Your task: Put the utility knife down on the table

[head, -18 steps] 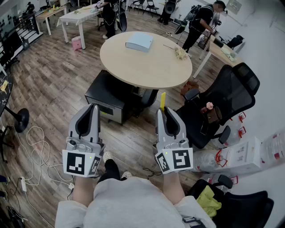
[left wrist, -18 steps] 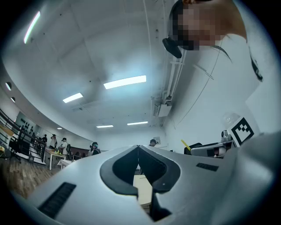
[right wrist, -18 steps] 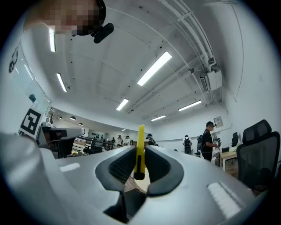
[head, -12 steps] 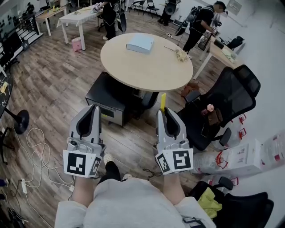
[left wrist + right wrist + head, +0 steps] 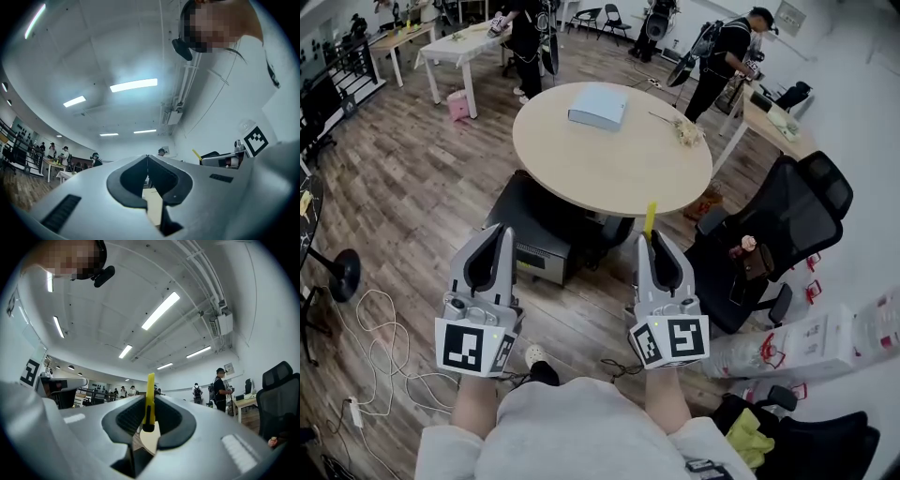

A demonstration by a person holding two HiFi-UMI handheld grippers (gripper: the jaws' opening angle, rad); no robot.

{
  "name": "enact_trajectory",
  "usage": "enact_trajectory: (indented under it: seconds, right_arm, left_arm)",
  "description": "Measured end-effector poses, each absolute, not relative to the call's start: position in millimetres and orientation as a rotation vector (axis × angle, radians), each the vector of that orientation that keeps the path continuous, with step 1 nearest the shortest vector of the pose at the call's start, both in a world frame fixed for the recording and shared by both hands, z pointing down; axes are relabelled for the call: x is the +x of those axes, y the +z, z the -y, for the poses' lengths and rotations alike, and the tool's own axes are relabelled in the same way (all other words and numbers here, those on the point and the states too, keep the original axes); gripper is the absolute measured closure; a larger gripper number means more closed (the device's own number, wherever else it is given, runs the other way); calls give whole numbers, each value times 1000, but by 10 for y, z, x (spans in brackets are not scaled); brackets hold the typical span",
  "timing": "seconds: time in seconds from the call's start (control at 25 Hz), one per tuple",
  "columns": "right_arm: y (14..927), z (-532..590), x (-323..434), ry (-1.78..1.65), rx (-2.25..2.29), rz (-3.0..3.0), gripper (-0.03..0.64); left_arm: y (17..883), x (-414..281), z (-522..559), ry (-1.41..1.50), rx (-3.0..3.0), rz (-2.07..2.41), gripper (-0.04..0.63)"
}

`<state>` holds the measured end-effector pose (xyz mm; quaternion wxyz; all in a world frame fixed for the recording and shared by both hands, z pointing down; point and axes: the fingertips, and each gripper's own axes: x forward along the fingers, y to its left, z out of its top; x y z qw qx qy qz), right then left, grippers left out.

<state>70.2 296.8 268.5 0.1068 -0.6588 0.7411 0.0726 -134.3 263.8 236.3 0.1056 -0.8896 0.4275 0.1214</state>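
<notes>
**Knife in right hand-held gripper, short of the desk**

The right hand-held gripper (image 5: 649, 240) was pinching the yellow utility knife (image 5: 650, 217). In the right gripper view the jaws were pressed onto the knife (image 5: 150, 385) from both sides, and its yellow body stood up past the tips. The knife was held in the air, not on the round desk (image 5: 609, 164). In the head view its top end overlapped the desk's near edge (height above the floor can't be judged).

The left hand-held gripper (image 5: 495, 234) was held level with the right one and apart from it, over the wood floor (image 5: 412, 178). Its jaws were pressed together with nothing between them, as the left gripper view (image 5: 147, 159) showed.

On the desk, a pale blue box (image 5: 598, 105) lay near the far edge and a small sprig of flowers (image 5: 684, 131) near the right edge. A black cabinet (image 5: 534, 230) stood under the near-left edge and a black office chair (image 5: 787, 216) to the desk's right.
</notes>
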Motion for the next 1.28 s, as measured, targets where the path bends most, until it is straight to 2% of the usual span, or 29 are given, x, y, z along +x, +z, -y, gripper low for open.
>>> enact_trajectory:
  seconds: [0.52,1.28]
  right_arm:
    - [2654,-1949,354,226,-1979,-2127,545]
    - [2633,-963,134,234,-1952,-2144,545]
  left_arm:
    - [2322,-1629,-1538,370,-2650,-1168,586]
    - [2476,-2026,-620,369,-2640,-1253,586]
